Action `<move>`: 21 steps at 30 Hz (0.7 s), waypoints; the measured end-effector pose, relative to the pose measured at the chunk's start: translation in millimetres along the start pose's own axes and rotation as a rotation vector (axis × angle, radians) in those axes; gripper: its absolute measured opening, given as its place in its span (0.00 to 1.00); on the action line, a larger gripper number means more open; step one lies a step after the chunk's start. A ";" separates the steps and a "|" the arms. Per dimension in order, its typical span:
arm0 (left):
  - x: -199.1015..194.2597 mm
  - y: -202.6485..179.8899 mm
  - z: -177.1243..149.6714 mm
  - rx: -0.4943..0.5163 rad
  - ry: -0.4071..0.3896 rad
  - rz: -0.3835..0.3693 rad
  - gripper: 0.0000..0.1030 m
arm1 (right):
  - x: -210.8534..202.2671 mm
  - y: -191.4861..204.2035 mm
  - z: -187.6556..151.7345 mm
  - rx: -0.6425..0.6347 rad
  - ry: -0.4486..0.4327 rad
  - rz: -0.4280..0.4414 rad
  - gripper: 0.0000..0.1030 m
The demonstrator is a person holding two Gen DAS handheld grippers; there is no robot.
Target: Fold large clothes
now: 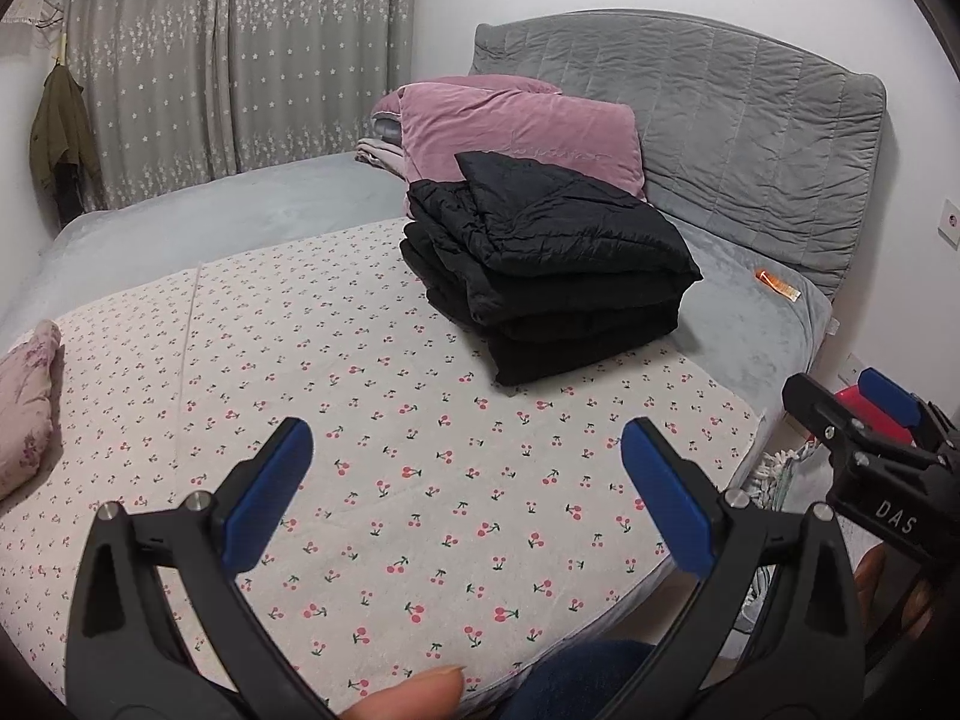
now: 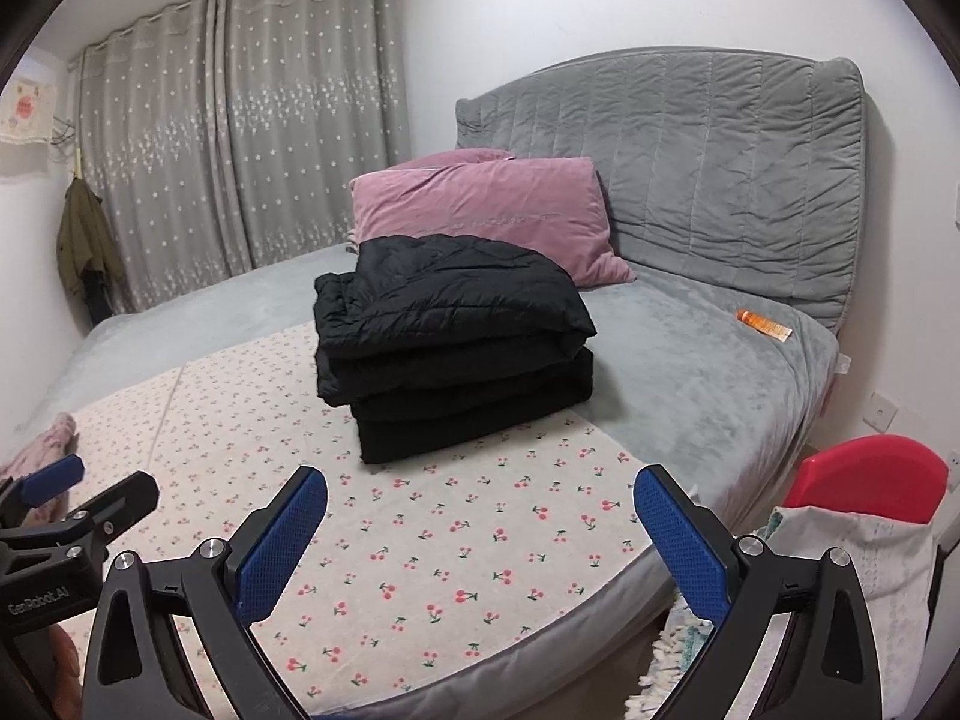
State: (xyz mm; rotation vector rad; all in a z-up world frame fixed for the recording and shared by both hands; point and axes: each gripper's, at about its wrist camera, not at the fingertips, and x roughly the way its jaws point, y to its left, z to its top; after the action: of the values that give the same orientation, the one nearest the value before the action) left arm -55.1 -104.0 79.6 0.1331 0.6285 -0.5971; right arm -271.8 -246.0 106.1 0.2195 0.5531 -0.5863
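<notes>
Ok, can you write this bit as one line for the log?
black clothes: folded, stacked on bed | left tool: open, empty | right tool: open, empty | neither touches stack

The lettering on the small orange tube (image 2: 764, 324) is too small to read. A pink cushion (image 1: 27, 408) is cut off at the left edge. The black folded garments (image 1: 540, 264) partly hide the pink pillow (image 1: 516, 126).

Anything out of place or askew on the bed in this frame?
One stray item: a small orange tube lies loose on the grey plush bedcover near the headboard. The folded black quilted garment sits slightly uneven, top layer overhanging.
</notes>
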 end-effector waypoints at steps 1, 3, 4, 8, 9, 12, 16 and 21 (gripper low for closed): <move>1.4 -1.4 0.0 0.003 -0.002 -0.004 0.99 | 1.5 0.9 0.5 -0.008 -0.002 -0.003 1.00; 4.3 -2.6 -0.6 0.011 -0.001 -0.007 0.99 | 4.7 0.4 0.2 -0.013 0.001 0.003 1.00; 5.9 -2.9 -0.8 0.011 0.002 -0.003 0.99 | 5.3 -0.3 0.2 -0.011 -0.001 0.004 1.00; 9.0 -4.5 -0.3 0.009 0.001 0.005 0.99 | 10.8 -4.3 -2.2 0.005 -0.004 -0.007 1.00; 9.2 -5.5 -0.2 0.012 0.000 0.007 0.99 | 12.7 -5.7 -2.7 0.009 -0.002 -0.007 1.00; 10.2 -8.2 0.4 0.016 0.000 0.001 0.99 | 16.2 -6.4 -2.9 0.014 -0.001 -0.018 1.00; 12.6 -9.3 1.4 0.008 0.003 -0.012 0.99 | 16.7 -5.1 -2.2 0.005 -0.015 -0.034 1.00; 15.0 -7.5 -0.1 0.001 0.008 -0.012 0.99 | 17.5 -2.4 -4.4 -0.016 -0.024 -0.060 1.00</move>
State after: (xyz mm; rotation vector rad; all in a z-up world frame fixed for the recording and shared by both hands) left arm -49.6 -117.5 71.1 0.1332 0.6373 -0.6089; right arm -262.9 -254.5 92.7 0.1808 0.5421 -0.6417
